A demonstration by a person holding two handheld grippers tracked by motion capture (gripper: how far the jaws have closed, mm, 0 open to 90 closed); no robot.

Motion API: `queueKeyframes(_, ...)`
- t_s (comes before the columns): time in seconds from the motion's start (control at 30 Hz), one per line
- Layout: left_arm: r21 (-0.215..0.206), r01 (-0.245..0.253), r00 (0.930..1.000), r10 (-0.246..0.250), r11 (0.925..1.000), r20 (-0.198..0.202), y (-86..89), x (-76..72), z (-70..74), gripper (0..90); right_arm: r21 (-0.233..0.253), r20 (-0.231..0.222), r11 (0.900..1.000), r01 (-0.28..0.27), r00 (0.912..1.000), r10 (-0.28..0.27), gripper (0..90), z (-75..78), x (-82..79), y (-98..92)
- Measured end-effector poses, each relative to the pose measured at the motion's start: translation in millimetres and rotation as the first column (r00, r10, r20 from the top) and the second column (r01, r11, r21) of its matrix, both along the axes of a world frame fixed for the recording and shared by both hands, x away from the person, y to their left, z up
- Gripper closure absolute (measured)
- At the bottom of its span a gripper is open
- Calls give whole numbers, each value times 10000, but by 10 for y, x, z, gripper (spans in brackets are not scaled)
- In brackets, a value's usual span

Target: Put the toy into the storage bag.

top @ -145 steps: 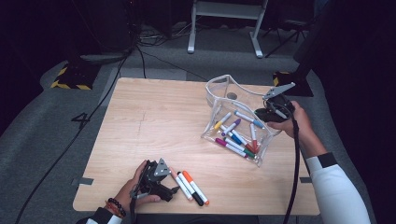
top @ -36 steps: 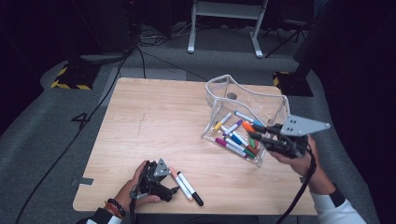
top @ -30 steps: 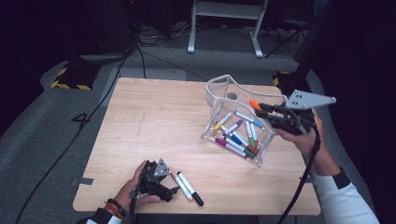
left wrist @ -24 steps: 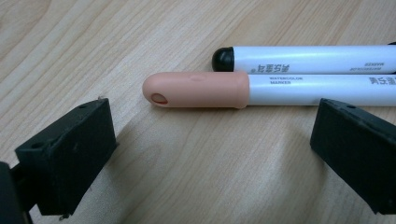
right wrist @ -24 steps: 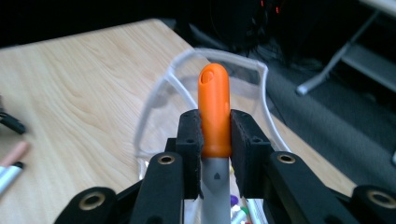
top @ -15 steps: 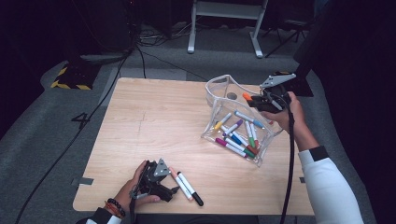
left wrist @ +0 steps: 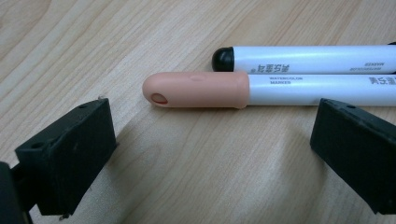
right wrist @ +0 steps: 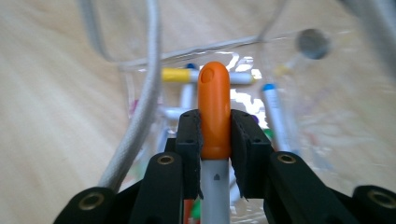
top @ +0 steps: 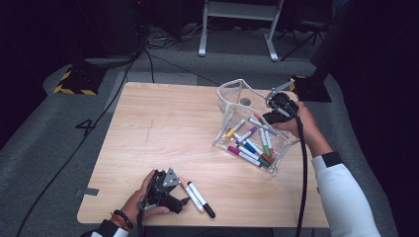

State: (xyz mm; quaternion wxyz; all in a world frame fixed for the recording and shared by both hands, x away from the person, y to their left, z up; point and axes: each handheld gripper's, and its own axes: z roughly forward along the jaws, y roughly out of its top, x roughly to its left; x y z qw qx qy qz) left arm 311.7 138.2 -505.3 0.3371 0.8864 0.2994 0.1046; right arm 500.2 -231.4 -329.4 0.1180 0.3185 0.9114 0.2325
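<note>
A clear plastic pouch (top: 247, 123) stands open on the right of the table with several coloured markers (top: 249, 143) inside. My right gripper (top: 273, 114) hangs over the pouch's right rim, shut on an orange-capped marker (right wrist: 214, 112) that points down into the pouch (right wrist: 261, 51). My left gripper (top: 168, 190) rests on the table near the front edge, jaws wide open with nothing between them. Just beyond it lie a peach-capped marker (left wrist: 261, 89) and a black-capped marker (left wrist: 303, 58), side by side; in the high view the peach-capped marker (top: 190, 193) lies left of the black-capped marker (top: 201, 198).
The wooden table (top: 163, 128) has bare room across its left and middle. A cable (top: 300, 173) trails from the right gripper along the person's white sleeve (top: 341, 197). Grey floor, cables and a metal stand (top: 237, 24) lie beyond the far edge.
The right gripper took the orange-capped marker from beside the left gripper and carried it up and back over the pouch's rim. The left gripper has stayed still.
</note>
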Motion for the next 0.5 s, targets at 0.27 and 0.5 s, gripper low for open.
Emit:
queueKeyframes(0.27,-4,-1,10000,1,10000,12,0,-1,0,4,-386,175,9992,120,9998,-114,557,7,-51,93)
queueKeyframes(0.5,-14,-18,10000,18,10000,12,0,-2,-1,5,876,1933,9954,375,9796,-540,420,237,-169,-159)
